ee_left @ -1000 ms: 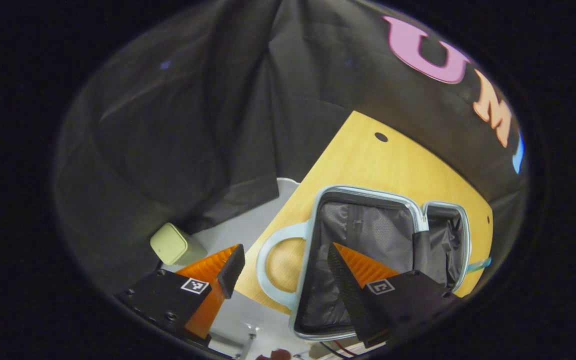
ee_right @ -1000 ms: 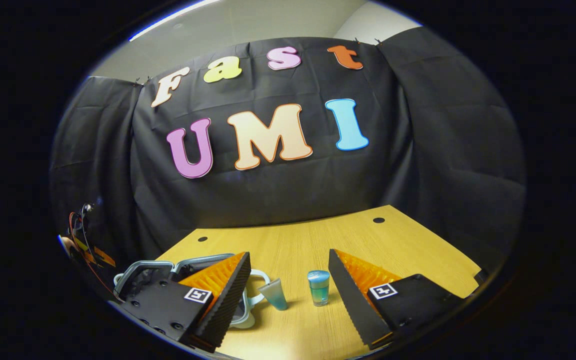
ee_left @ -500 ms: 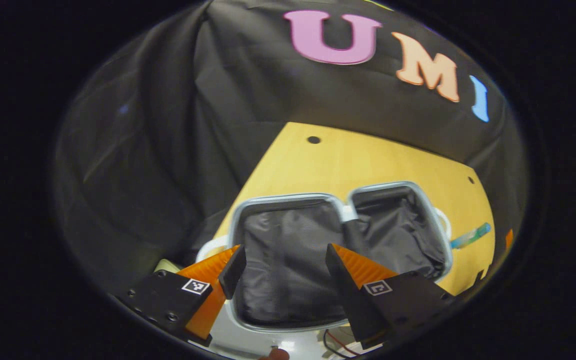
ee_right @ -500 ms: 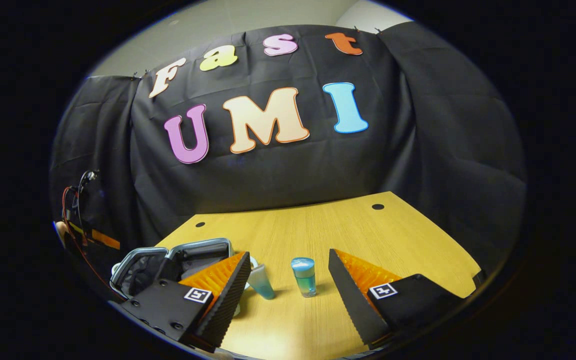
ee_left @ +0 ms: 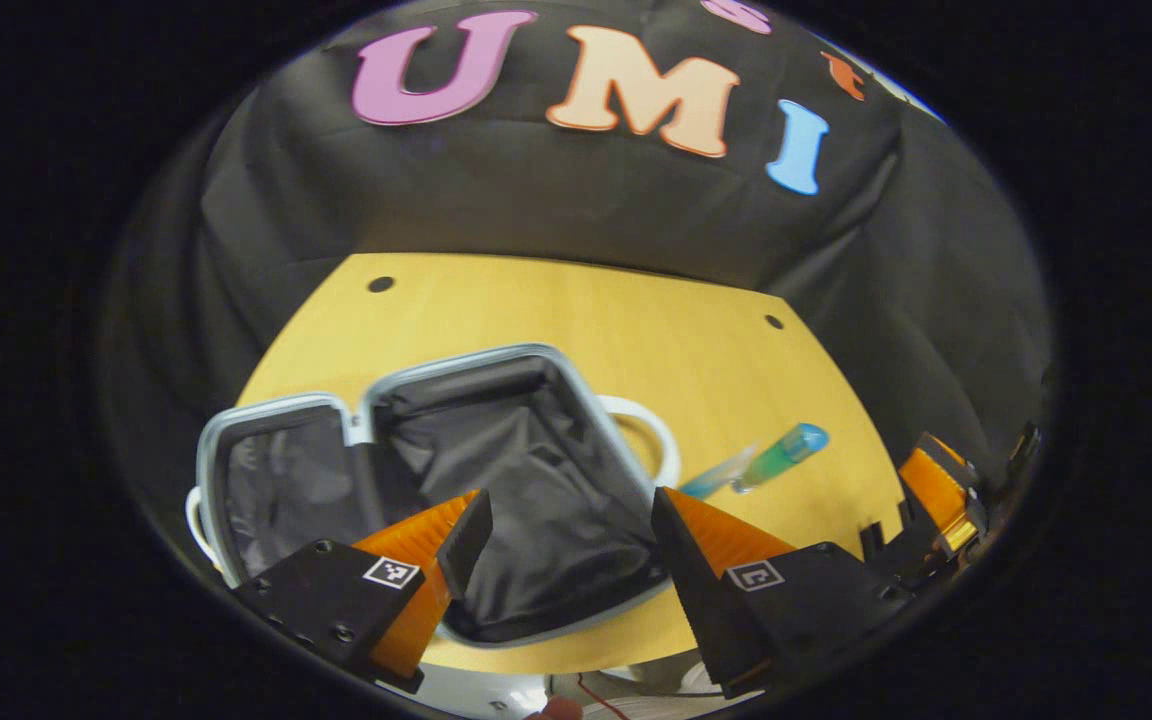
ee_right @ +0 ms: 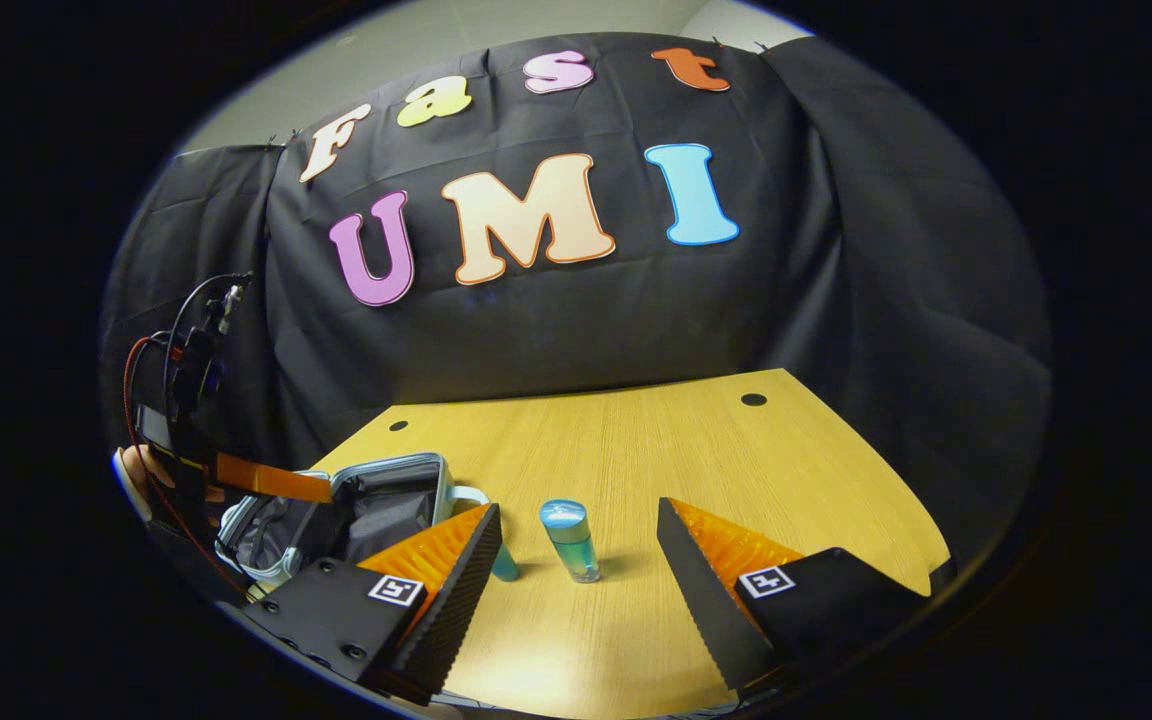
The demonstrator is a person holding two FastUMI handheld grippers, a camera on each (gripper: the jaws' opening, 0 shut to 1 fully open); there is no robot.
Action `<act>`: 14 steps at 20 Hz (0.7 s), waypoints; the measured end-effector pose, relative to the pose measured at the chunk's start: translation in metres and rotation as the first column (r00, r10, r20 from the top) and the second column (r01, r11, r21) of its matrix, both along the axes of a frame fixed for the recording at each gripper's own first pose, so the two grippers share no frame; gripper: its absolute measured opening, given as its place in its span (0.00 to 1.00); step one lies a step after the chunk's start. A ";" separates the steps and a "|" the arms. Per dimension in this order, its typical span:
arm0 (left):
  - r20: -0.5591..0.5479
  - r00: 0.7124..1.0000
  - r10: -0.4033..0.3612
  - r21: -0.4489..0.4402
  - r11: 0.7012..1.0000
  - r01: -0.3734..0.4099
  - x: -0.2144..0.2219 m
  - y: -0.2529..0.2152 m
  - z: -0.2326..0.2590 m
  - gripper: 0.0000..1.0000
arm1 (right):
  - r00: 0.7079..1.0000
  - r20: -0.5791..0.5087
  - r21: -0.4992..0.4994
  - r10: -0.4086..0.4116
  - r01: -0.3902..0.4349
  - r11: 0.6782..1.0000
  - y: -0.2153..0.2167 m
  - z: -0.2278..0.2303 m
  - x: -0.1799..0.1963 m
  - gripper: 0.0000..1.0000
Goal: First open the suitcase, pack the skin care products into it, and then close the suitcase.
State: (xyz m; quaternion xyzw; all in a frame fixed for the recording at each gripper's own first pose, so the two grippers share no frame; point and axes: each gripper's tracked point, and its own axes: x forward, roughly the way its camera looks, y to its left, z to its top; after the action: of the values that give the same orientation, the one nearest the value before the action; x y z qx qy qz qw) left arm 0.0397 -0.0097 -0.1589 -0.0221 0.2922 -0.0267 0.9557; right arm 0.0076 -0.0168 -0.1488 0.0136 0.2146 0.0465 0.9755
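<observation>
Suitcase (ee_left: pixel 496 470) lies open flat on the wooden worktop (ee_left: pixel 576 320), both dark-lined halves facing up, pale blue rim and handle (ee_left: pixel 651 440) visible. Left tool (ee_left: pixel 561 540) hangs above the nearer half, fingers spread, gripping nothing. Just beside the suitcase handle stand a blue-capped bottle (ee_right: pixel 571 540) and a small tube (ee_right: pixel 504 565), upright on the worktop and close together. Right tool (ee_right: pixel 576 570) is held low over the worktop, fingers spread wide, with the bottle ahead between them and untouched. Both suitcase halves hold no products.
</observation>
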 end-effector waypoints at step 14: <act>0.138 0.990 0.002 0.010 1.000 -0.003 0.077 -0.121 -0.038 0.94 | 0.987 -0.140 -0.002 0.075 -0.076 0.997 -0.037 -0.049 0.007 0.98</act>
State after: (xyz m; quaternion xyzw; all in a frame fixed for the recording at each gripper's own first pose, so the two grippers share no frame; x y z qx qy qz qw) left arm 0.1165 -0.1303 -0.1971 -0.0157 0.2255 -0.0255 0.9738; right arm 0.0149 -0.0539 -0.1979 0.0051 0.2829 0.0815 0.9557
